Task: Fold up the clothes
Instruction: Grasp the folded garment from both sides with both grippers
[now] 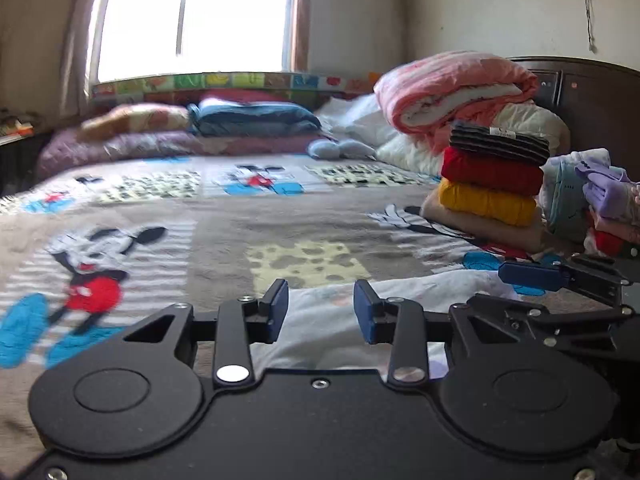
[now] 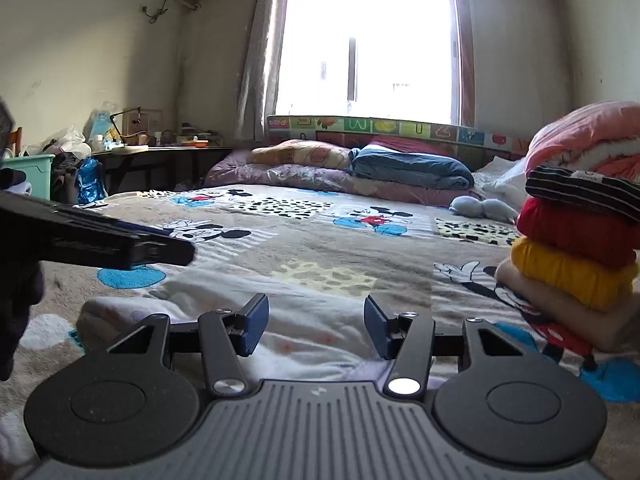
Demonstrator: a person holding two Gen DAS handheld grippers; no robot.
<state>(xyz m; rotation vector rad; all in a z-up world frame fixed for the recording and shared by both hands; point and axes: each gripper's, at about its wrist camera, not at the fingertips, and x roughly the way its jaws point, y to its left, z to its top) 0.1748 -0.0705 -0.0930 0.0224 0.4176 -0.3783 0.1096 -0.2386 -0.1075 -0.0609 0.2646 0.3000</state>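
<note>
Here my left tool (image 1: 321,309) and my right tool (image 2: 316,327) both hang wide apart, gripping nothing, low over a white garment (image 2: 304,320) lying rumpled on the cartoon-mouse bedspread (image 2: 304,236). Off to my right stands a stack of folded clothes (image 1: 490,182), striped on red on yellow on beige.
</note>
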